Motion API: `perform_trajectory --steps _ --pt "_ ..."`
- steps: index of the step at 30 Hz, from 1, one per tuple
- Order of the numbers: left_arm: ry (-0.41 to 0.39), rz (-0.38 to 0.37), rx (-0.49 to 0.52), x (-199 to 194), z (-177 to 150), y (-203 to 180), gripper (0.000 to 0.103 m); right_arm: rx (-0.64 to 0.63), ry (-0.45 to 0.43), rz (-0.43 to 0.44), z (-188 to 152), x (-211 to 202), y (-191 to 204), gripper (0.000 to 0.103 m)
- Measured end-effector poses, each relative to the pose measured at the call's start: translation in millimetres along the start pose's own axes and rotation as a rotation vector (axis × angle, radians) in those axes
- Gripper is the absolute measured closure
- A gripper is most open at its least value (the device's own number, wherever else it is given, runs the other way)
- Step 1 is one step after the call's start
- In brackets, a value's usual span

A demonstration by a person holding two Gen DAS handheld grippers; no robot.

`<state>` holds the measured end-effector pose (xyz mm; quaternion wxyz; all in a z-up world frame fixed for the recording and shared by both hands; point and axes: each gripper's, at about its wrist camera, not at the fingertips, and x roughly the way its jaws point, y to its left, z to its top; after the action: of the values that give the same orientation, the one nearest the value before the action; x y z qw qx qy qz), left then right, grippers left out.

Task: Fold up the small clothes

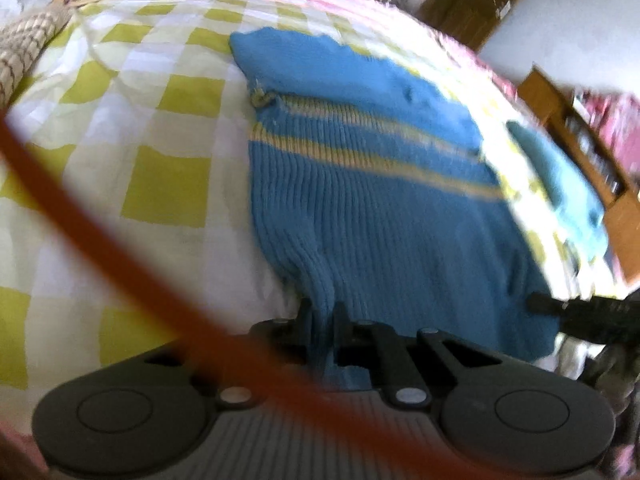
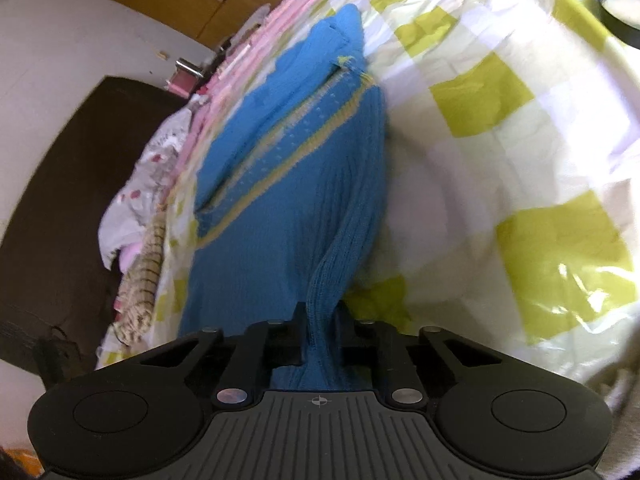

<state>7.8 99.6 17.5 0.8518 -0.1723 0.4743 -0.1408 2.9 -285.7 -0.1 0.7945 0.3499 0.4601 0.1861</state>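
A small blue knit sweater with yellow stripes lies on a yellow-and-white checked bed cover. My left gripper is shut on the sweater's near ribbed edge at its left corner. My right gripper is shut on the same near edge at the other corner, and the knit bunches into a ridge between its fingers. The right gripper's black tip shows at the right edge of the left wrist view, on the sweater's hem. Both views are blurred.
An orange cord crosses the left wrist view diagonally. A beige knit garment lies at the bed's far left; it also shows in the right wrist view. A second blue piece lies at the right. A black-rimmed round object sits on the cover. Wooden furniture stands beyond the bed.
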Motion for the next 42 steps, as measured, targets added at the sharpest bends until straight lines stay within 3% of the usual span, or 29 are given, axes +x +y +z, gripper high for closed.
perform_trajectory --steps 8,13,18,24,36,37,40,42 --pt "-0.162 -0.156 -0.117 7 62 8 0.088 0.090 -0.170 0.197 41 0 14 0.092" --pt "-0.253 -0.174 -0.145 26 108 15 0.088 0.124 -0.269 0.274 90 13 21 0.092" --pt "-0.278 -0.157 -0.201 53 142 31 0.088 0.156 -0.324 0.273 140 41 20 0.092" --pt "-0.258 -0.151 -0.285 80 164 48 0.088 0.227 -0.327 0.234 183 84 8 0.092" --pt "-0.292 -0.220 -0.473 92 176 73 0.087 0.245 -0.340 0.166 206 115 3 0.088" --pt "-0.296 -0.229 -0.489 92 176 75 0.087 0.252 -0.338 0.171 206 116 3 0.086" --pt "-0.334 -0.211 -0.515 87 176 78 0.087 0.257 -0.331 0.200 207 119 5 0.067" --pt "-0.373 -0.184 -0.520 81 175 79 0.087 0.238 -0.343 0.230 206 117 9 0.065"
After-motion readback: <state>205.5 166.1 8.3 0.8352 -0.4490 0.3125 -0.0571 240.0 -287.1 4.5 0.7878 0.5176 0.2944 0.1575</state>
